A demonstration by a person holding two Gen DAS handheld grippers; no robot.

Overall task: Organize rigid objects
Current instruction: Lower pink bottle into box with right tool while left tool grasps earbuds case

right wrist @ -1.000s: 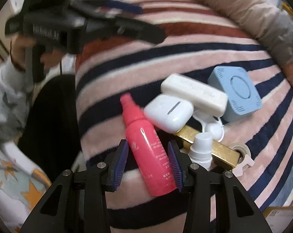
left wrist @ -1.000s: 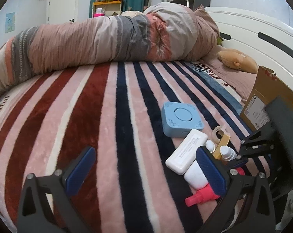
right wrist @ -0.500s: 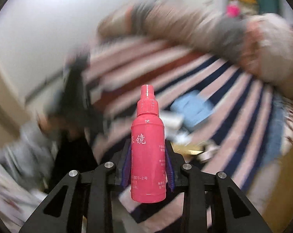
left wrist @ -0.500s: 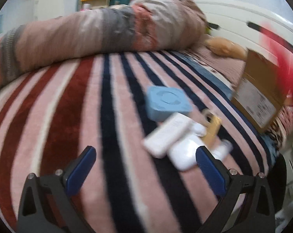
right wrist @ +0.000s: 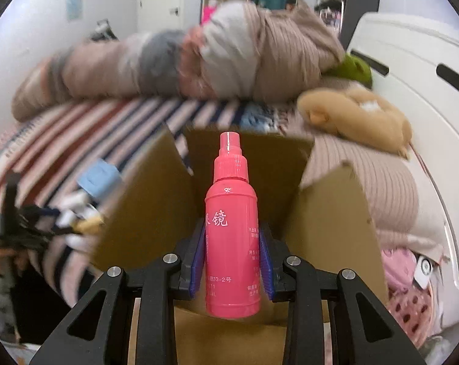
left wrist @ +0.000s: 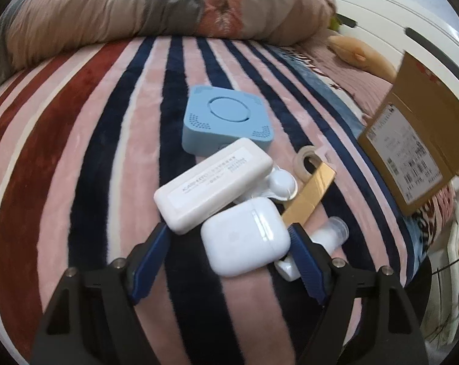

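A bed covered by a striped blanket (left wrist: 77,140) carries a small cluster: a blue square device (left wrist: 226,121), a white oblong case (left wrist: 214,188) leaning against it, a white earbud case (left wrist: 244,237), a gold bar (left wrist: 310,193), a tape roll (left wrist: 304,161). A cardboard box (left wrist: 412,140) stands near them, a rolled quilt (left wrist: 138,15) behind.

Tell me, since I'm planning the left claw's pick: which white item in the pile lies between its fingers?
The rounded white earbud case, between the open left claw pads. The longer white box lies further out, overlapping the blue device.
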